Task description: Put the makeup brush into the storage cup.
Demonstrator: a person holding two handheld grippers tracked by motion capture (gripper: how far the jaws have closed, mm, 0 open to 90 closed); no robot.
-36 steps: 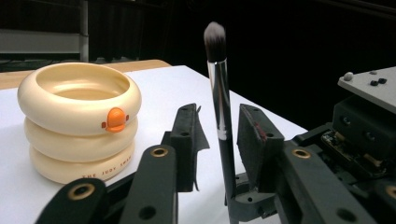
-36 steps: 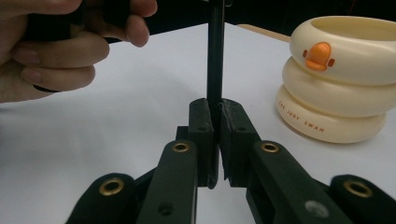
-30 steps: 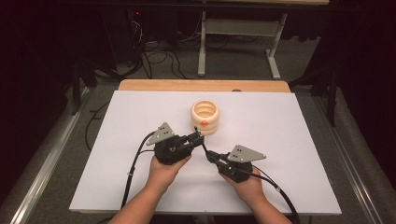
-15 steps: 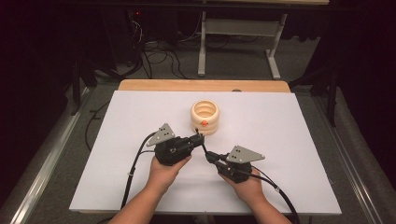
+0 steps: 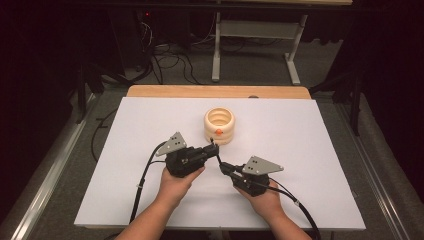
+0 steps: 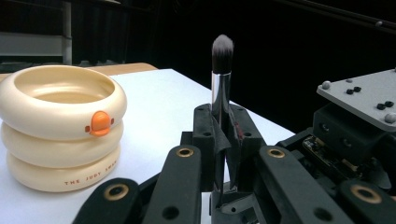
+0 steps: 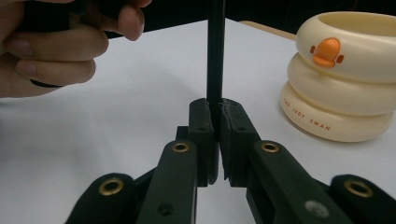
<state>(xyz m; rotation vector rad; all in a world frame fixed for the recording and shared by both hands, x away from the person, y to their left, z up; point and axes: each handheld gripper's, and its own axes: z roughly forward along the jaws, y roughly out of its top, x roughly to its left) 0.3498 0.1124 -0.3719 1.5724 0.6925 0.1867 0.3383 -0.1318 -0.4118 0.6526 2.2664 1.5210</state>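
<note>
Fingers of left gripper and right gripper both clamp slim black-handled makeup brush; its long axis spans between them, bristle tip just short of cream ringed plastic holder on white counter; left nearer.

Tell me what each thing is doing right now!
Makeup brush: held by both grippers, bristles dark and clean-looking.
Left hand-held gripper: shut on the brush near its silver collar.
Right hand-held gripper: shut on the brush's black handle.
Cream ringed holder: upright on the table, open on top.
</note>
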